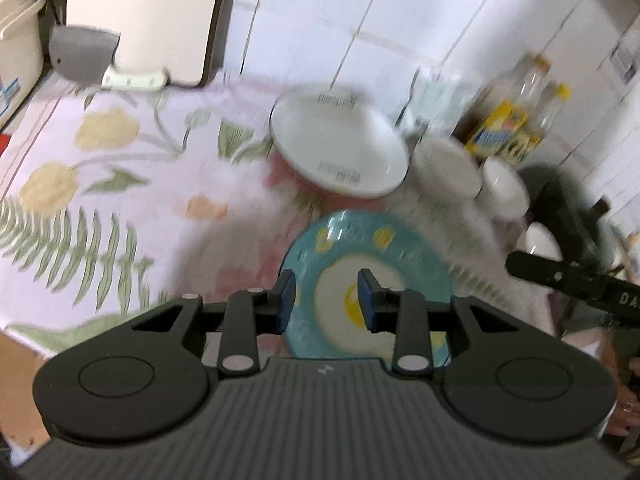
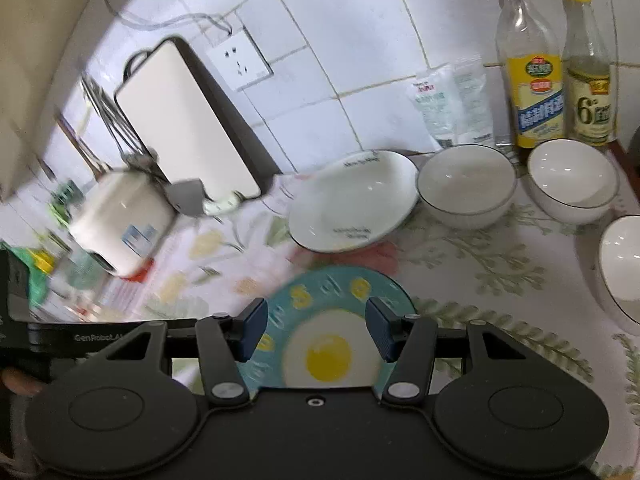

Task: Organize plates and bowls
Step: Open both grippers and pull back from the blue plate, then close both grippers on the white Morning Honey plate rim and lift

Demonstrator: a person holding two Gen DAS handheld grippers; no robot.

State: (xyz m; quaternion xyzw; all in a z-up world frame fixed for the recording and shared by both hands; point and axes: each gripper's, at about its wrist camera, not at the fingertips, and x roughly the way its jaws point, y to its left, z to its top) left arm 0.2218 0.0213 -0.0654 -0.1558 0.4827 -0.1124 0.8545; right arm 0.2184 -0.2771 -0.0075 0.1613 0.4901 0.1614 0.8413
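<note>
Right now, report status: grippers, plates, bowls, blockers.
Left gripper and right gripper open, empty, above blue plate. White plate beyond it; three bowls to its right. Nothing blocking.

The tablecloth point(image 2: 460, 276) is pale lilac-white, printed with green ferns, yellow tulips and pink blooms. At six o'clock in the right wrist view the plate point(image 2: 332, 320) is teal with yellow marks round its rim and a fried-egg design: white patch, yellow yolk. At twelve o'clock from it, the deep plate point(image 2: 352, 204) is white with dark lettering and a thin dark rim. At two o'clock, two bowls point(image 2: 466, 184) are white with thin dark rims. Behind them the bottles point(image 2: 532, 76) wear yellow caps and yellow-and-blue labels. The wall tiles point(image 2: 360, 20) are white.
</note>
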